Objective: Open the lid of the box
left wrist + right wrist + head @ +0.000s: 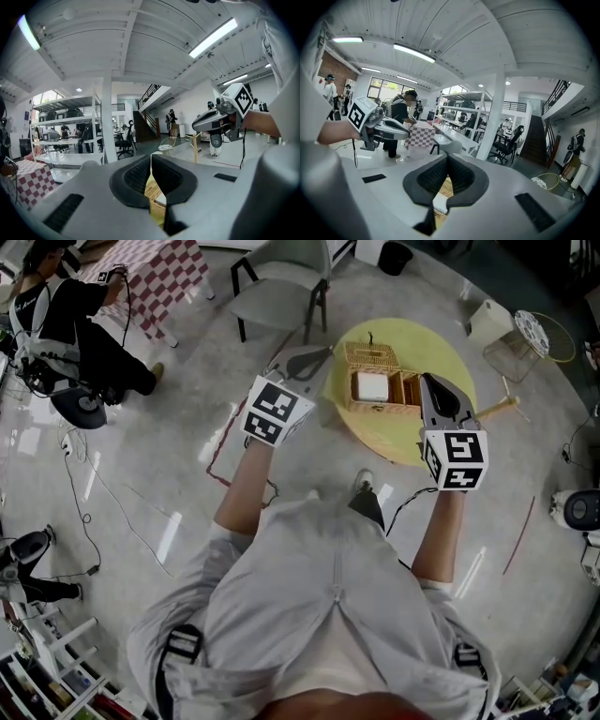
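A wicker box (pixel 380 382) stands on a round yellow table (pixel 403 442). Its lid (pixel 368 354) is up at the far side, and a white block (pixel 372 387) lies in the left compartment. My left gripper (pixel 315 355) hovers just left of the box, its jaws shut on nothing. My right gripper (pixel 433 382) hangs over the box's right end, also shut and empty. In the left gripper view, wicker (pixel 153 190) shows through the slit under the closed pads. The right gripper view shows the box (pixel 443 190) below its pads too.
A grey chair (pixel 281 282) stands behind the table, near my left gripper. A checkered table (pixel 159 277) and a seated person (pixel 80 329) are at far left. A wooden stick (pixel 497 409) juts off the table's right side. Cables run across the floor.
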The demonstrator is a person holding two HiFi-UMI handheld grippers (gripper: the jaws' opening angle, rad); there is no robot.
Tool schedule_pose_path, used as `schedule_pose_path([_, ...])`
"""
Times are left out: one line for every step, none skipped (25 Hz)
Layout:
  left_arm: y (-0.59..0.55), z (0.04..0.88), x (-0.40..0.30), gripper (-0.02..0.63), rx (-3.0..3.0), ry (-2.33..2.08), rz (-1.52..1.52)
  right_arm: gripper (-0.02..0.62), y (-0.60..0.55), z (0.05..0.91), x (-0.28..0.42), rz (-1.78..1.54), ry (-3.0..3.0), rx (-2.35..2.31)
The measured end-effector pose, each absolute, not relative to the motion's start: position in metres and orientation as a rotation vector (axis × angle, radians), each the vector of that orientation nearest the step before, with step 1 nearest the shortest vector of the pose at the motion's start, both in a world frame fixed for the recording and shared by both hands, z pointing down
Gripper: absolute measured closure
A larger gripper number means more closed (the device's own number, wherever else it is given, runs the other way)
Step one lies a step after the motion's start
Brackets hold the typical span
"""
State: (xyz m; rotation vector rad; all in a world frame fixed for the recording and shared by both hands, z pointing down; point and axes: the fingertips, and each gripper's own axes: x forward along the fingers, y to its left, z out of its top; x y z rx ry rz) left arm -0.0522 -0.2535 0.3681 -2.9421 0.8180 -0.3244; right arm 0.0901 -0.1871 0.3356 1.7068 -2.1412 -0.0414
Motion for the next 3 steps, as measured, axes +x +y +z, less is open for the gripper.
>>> schedule_pose_path([-0.2536,0.3683,-0.0524,0.569,-2.947,0.818,-0.325,0.572,-0.1875,0.3356,0.0897,-0.041,-2.141,1.706])
schedule_pose_path([-0.2537,0.3685,-0.0525,0.569,-2.951,0.816,-0.324,0.572,-0.1878,0.3356,0.0894,-0.040,-2.141,1.705])
schedule_pose_path([-0.2537,0.3686,-0.0524,0.569,-2.956,0.815,-0.324,0.572,-0.1880,0.3356,0.0891,-0.039,-2.141,1.705])
